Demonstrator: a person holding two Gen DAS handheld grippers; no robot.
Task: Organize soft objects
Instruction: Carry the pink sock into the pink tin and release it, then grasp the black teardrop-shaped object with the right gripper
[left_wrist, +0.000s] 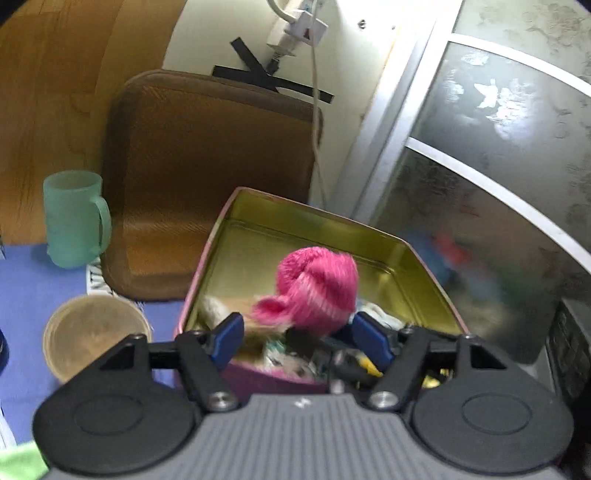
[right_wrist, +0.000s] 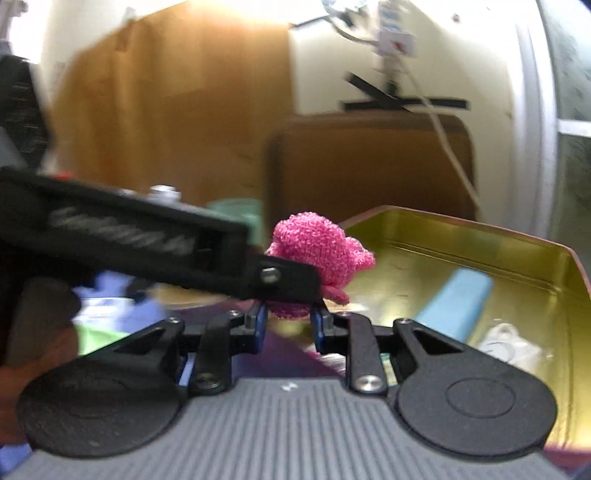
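Observation:
A pink knitted cloth (right_wrist: 317, 251) is pinched at its lower end between the blue pads of my right gripper (right_wrist: 289, 321), just above the near left corner of an open gold-lined tin (right_wrist: 480, 251). My left gripper (left_wrist: 299, 336) is open; the pink cloth (left_wrist: 314, 288) hangs between and above its pads over the tin (left_wrist: 314, 229). The left gripper's black finger (right_wrist: 288, 280) crosses in front of the cloth in the right wrist view. Soft items lie in the tin: a blue piece (right_wrist: 458, 302) and white cloth (right_wrist: 509, 347).
A brown tray (left_wrist: 210, 177) leans on the wall behind the tin. A green mug (left_wrist: 74, 218) and a round tub (left_wrist: 92, 332) stand left on the blue surface. A frosted glass door (left_wrist: 498, 147) stands at right. A cable (left_wrist: 317, 122) hangs from a wall socket.

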